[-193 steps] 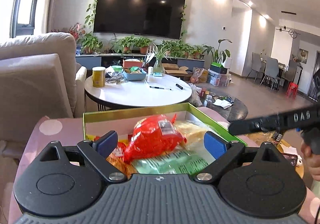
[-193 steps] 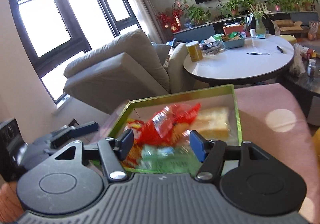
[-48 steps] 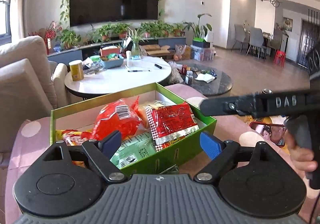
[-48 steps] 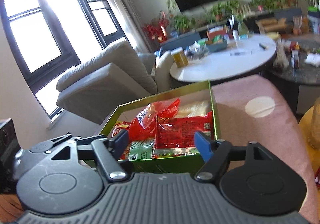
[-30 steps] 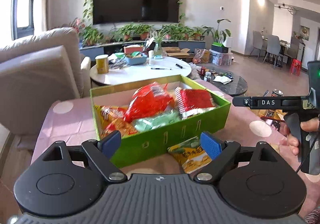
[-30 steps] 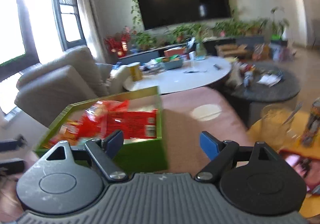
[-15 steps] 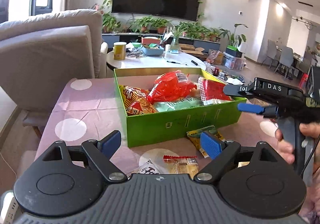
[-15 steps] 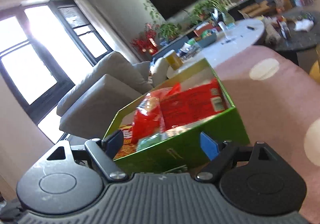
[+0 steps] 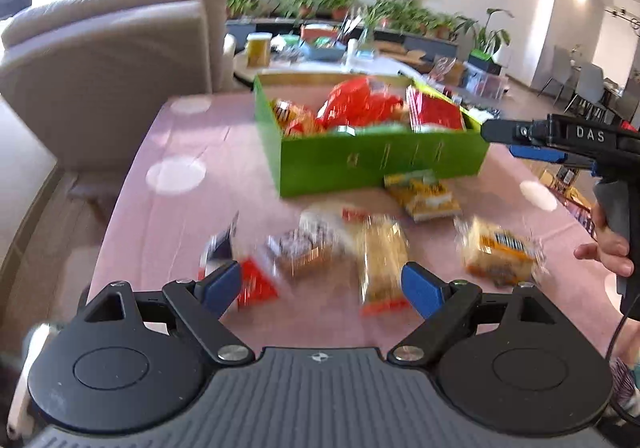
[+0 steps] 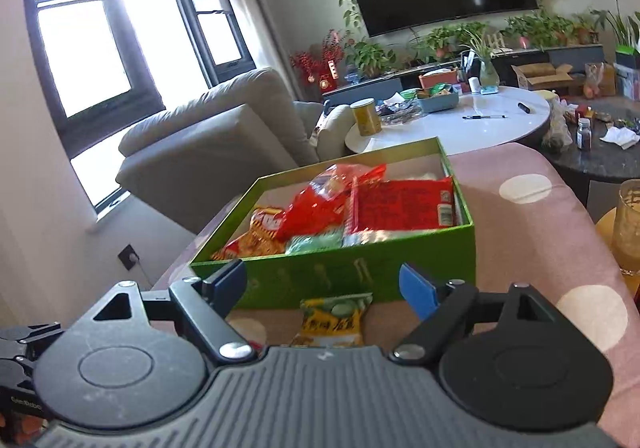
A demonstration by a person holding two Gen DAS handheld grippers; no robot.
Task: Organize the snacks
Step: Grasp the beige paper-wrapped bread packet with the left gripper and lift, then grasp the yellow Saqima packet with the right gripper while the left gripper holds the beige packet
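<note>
On the pink spotted tablecloth (image 9: 180, 144), loose snacks lie in front of my green box (image 9: 376, 162).

Both my claws are open and empty: the left gripper (image 9: 320, 284) hovers over a blurred scatter of packets, among them a long yellow packet (image 9: 380, 260) and an orange-labelled packet (image 9: 500, 250). My right gripper (image 10: 320, 284) faces the box's near wall, a yellow-green packet (image 10: 334, 318) just below it (touching the box or not, I cannot tell). Red packets (image 10: 400, 204) fill the box.
</note>
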